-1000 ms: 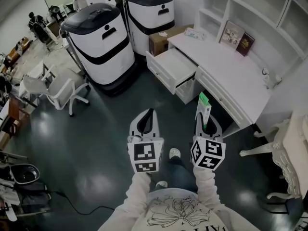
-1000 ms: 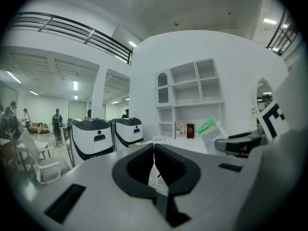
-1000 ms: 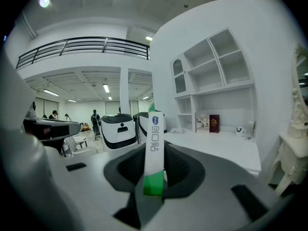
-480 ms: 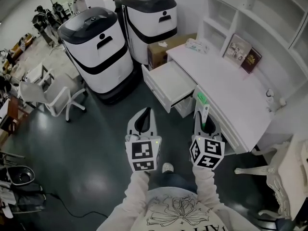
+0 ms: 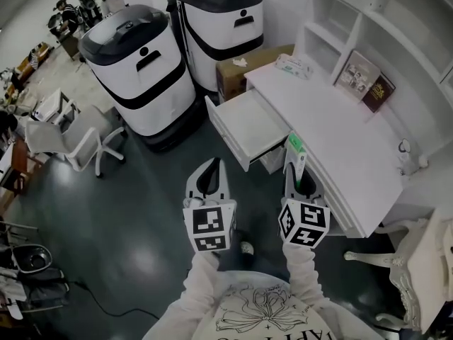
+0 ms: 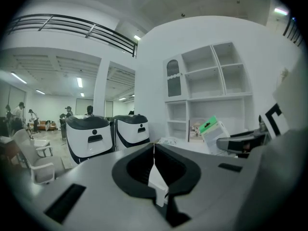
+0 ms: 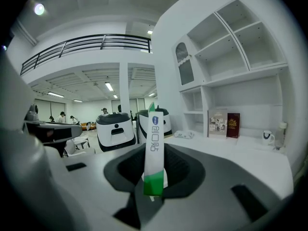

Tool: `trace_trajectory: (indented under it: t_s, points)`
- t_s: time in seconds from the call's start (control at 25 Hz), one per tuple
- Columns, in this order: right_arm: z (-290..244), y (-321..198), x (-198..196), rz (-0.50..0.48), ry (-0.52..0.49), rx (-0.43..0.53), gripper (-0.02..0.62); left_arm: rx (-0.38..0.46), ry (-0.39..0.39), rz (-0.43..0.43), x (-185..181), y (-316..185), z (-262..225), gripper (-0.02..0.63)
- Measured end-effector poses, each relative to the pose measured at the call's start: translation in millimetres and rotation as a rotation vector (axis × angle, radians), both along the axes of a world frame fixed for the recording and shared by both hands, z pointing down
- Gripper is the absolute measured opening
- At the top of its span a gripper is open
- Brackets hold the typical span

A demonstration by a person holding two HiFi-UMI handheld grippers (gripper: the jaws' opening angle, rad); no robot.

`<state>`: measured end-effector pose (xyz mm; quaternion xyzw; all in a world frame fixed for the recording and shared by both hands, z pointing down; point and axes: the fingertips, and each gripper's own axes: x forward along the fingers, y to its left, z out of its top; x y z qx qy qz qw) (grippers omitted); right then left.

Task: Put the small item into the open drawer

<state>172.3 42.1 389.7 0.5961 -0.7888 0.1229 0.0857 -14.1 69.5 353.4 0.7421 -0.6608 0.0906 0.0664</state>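
Note:
A small flat white packet with green ends (image 5: 296, 156) (image 7: 154, 148) stands upright in my right gripper (image 5: 299, 179) (image 7: 154, 170), which is shut on it. Ahead of it, the white desk (image 5: 354, 144) has one drawer (image 5: 244, 126) pulled open toward the floor; its white inside shows nothing in it. The packet hangs just in front of the drawer's near right corner, above the floor. My left gripper (image 5: 209, 181) (image 6: 155, 170) is shut with nothing between its jaws, level with the right one and left of it. In the left gripper view the packet (image 6: 213, 131) shows at the right.
Two large white-and-black machines (image 5: 138, 69) (image 5: 219, 23) stand left of the desk, with a cardboard box (image 5: 244, 66) beside them. Two books (image 5: 368, 76) lean on the desk's back; a mug (image 5: 405, 149) stands at its right. A white office chair (image 5: 67, 137) is at left, an ornate chair (image 5: 417, 275) at right.
The view has drawn closer to the desk, so the open drawer now lies nearer to both grippers. The grippers keep their places, the right one still shut on the packet.

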Motion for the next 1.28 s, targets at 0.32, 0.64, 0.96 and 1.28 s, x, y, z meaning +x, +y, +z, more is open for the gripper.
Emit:
trace_trajectory:
  t_s: [0.32, 0.64, 0.96, 1.28]
  points:
    - [11, -65, -14, 0.008, 0.001, -0.009, 0.089, -0.01, 0.0, 0.005, -15, -66, 12, 0.008]
    - [17, -160, -42, 0.025, 0.002, -0.014, 0.089, -0.015, -0.003, 0.048, -37, -168, 17, 0.008]
    - [26, -246, -65, 0.058, 0.01, -0.044, 0.089, -0.047, -0.001, 0.103, -56, -262, 26, 0.008]
    - [53, -306, -81, 0.09, 0.026, -0.098, 0.089, -0.102, 0.011, 0.158, -69, -328, 57, 0.008]
